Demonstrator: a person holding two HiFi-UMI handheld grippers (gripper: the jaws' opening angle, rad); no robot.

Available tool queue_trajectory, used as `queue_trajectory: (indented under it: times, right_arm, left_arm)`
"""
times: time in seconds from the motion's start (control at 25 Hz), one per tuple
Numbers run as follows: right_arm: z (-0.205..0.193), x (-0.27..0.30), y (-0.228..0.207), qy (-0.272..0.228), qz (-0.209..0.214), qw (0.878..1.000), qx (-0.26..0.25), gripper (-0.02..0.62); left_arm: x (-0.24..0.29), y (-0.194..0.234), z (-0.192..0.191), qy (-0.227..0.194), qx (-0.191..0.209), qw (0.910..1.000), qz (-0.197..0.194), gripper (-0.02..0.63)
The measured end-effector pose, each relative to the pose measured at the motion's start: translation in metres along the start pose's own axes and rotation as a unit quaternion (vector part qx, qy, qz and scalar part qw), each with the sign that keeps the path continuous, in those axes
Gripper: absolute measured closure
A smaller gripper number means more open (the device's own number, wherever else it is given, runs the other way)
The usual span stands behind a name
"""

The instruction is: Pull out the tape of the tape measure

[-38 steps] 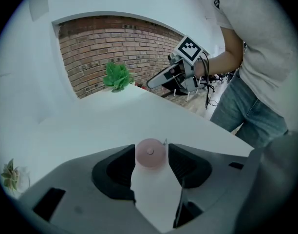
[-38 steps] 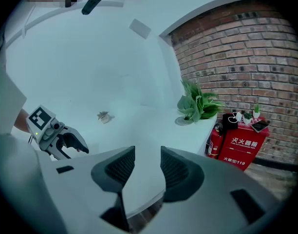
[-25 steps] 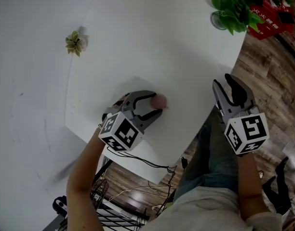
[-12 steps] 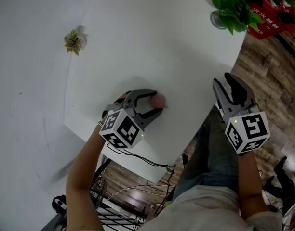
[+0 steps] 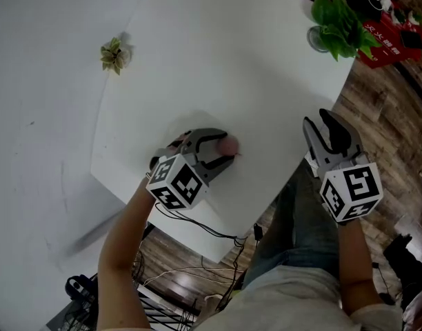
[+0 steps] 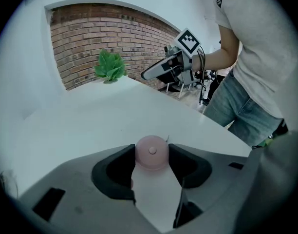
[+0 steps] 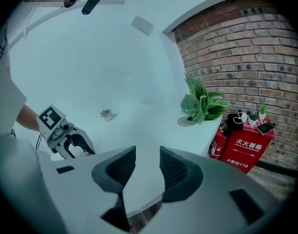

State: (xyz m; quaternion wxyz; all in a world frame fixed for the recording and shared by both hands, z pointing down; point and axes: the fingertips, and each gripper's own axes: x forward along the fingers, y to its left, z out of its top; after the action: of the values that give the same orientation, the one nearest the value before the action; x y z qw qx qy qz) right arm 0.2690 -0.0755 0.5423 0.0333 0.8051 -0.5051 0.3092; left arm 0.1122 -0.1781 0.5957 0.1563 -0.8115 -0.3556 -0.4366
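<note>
Tape measure point(image 6: 151, 152): small round pink case on the white table point(image 5: 197, 61), near its near edge. Left gripper point(image 5: 221, 152) is clenched on it, 1 jaw pad on each side. A thin tab point(image 6: 167, 139) sticks out at the case's right; probably the tape end.

Right gripper point(image 7: 148, 162): jaws released, nothing between them, held off the table's right edge, well apart from the case.

Far right corner: potted plant point(image 5: 338, 23). Far left: small succulent point(image 5: 113, 54).

Risks:
- The tab is tiny, so the right jaws may miss it.
- The case is smooth and round, so a pull could spin it or pop it from the left grip.
</note>
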Motion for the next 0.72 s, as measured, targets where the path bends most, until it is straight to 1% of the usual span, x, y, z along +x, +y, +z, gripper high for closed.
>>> queue_trajectory:
  times: [0.12, 0.24, 0.32, 0.44, 0.56, 0.64, 0.72]
  right_arm:
    - [0.004, 0.000, -0.001, 0.000, 0.003, 1.000, -0.008, 0.440]
    - [0.009, -0.002, 0.002, -0.001, 0.007, 1.000, -0.013, 0.440]
    - [0.013, -0.004, 0.003, -0.001, 0.010, 1.000, -0.019, 0.442]
    - [0.018, -0.007, 0.004, 0.000, 0.015, 0.999, -0.029, 0.442]
    - [0.028, -0.007, 0.010, -0.002, 0.024, 0.999, -0.040, 0.443]
    - [0.035, -0.006, 0.016, -0.004, 0.033, 0.998, -0.049, 0.443]
    - [0.042, -0.005, 0.024, -0.006, 0.044, 0.997, -0.059, 0.443]
  left_arm:
    - [0.002, 0.002, 0.002, -0.004, -0.018, 0.9998, 0.005, 0.393]
    - [0.000, 0.006, 0.005, -0.012, -0.047, 0.9987, 0.014, 0.393]
    - [-0.005, 0.012, 0.009, -0.024, -0.065, 0.9971, 0.031, 0.393]
    - [-0.015, 0.022, 0.012, -0.034, -0.089, 0.9930, 0.069, 0.393]
    - [-0.032, 0.029, 0.014, -0.048, -0.126, 0.9848, 0.110, 0.393]
    - [-0.047, 0.034, 0.015, -0.060, -0.154, 0.9758, 0.143, 0.393]
    - [-0.061, 0.037, 0.013, -0.069, -0.184, 0.9643, 0.178, 0.393]
